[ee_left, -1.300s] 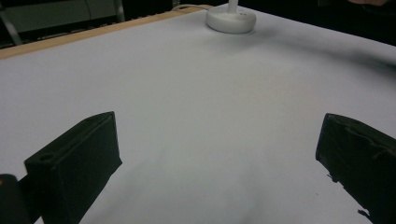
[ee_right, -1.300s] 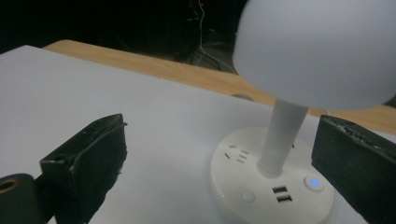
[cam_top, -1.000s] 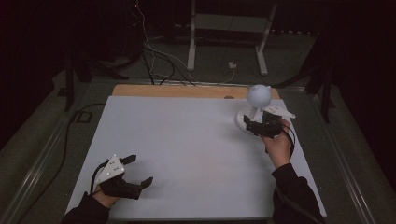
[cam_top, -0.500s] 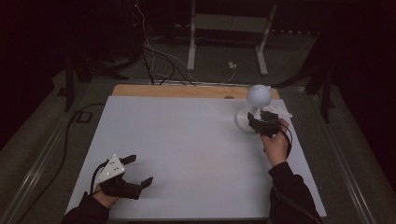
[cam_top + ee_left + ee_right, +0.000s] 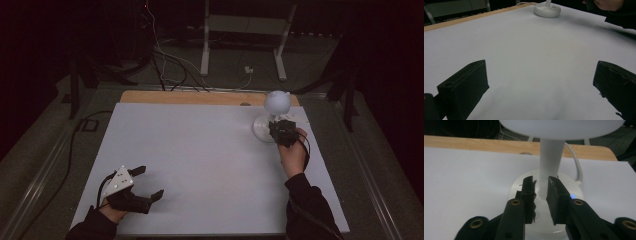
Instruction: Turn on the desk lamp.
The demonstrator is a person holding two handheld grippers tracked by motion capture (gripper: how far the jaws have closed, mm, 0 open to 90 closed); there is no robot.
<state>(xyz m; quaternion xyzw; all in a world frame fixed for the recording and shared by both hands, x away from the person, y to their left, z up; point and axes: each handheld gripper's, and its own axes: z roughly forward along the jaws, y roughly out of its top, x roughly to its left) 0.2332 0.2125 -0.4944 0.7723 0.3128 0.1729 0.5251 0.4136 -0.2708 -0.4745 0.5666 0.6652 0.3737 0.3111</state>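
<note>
A white table lamp with a round globe head stands on its disc base at the far right of the white table. My right gripper is right at the base. In the right gripper view its jaws are drawn together with only a narrow slit, empty, over the base and just in front of the stem. A small blue light glows on the base. My left gripper rests near the front left edge, open and empty.
The lamp's white cable runs off behind the base toward the wooden strip at the table's far edge. Beyond the table lie floor cables and a metal stand. The lamp base lies far across from the left gripper.
</note>
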